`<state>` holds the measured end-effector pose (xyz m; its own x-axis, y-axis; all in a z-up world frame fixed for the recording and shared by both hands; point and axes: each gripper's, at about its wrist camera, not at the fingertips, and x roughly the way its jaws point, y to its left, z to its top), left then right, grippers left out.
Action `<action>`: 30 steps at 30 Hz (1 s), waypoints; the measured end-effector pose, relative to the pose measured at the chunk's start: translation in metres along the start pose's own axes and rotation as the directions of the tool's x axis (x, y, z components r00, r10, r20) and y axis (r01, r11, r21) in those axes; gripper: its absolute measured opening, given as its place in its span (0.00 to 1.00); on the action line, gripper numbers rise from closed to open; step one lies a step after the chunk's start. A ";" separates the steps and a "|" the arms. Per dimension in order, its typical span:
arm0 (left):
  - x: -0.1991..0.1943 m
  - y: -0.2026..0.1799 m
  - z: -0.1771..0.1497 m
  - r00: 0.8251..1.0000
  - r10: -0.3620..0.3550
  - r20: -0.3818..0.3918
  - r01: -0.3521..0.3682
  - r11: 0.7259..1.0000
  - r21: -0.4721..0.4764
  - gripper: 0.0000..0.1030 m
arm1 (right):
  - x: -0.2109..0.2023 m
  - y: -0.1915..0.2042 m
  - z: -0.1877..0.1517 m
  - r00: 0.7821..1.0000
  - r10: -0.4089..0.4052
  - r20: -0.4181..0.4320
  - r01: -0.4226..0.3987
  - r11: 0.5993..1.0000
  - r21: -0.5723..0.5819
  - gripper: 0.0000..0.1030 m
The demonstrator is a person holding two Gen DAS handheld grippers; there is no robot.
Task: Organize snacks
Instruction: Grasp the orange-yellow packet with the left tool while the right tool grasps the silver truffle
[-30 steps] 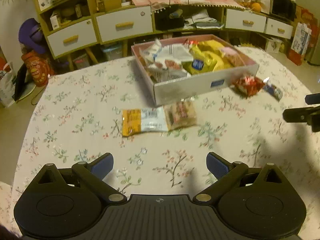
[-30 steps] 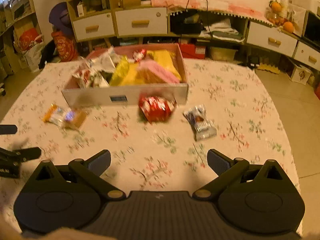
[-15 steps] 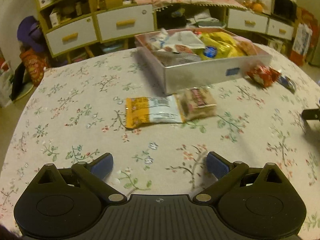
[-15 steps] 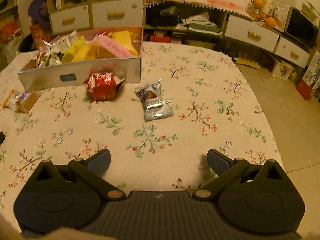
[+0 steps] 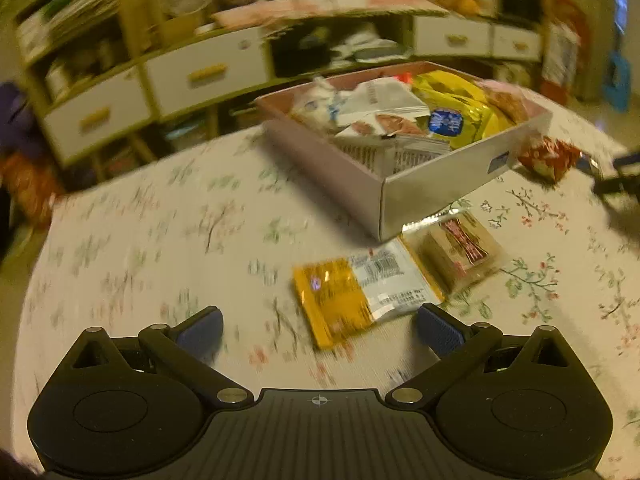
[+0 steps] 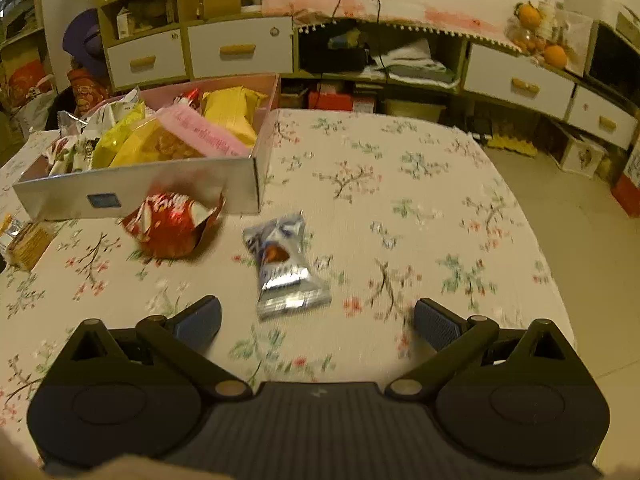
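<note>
A table (image 6: 400, 184) under a floral cloth fills both views. The right wrist view alone sharply shows the cabinets behind it; the left wrist view is motion-blurred. A shallow cardboard box (image 5: 440, 188) sits at 12 o'clock in the left view and at 10 o'clock in the right, crammed with yellow, pink and white snack packets. Only the left view fully shows a yellow-and-white packet (image 5: 360, 292) and a clear-wrapped biscuit pack (image 5: 460, 252) lying side by side, touching, just in front of the box. The right view shows a red crinkled snack bag (image 6: 172, 224) against the box wall and a silver packet (image 6: 284, 268) beside it. The left gripper (image 5: 318, 330) and right gripper (image 6: 316, 326) both hover with fingers spread wide, holding nothing.
</note>
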<state>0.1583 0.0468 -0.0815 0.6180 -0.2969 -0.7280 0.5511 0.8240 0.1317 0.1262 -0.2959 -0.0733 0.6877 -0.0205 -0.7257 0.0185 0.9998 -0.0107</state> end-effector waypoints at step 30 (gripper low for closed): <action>0.003 -0.026 0.014 0.997 -0.067 0.037 0.065 0.996 0.063 0.53 | -0.001 0.025 0.012 0.997 0.068 0.039 -0.064 0.994 -0.092 0.44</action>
<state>0.1539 0.0175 -0.0779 0.6000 -0.3692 -0.7097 0.6240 0.7712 0.1263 0.1346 -0.2712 -0.0647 0.7154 0.0473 -0.6971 -0.0926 0.9953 -0.0276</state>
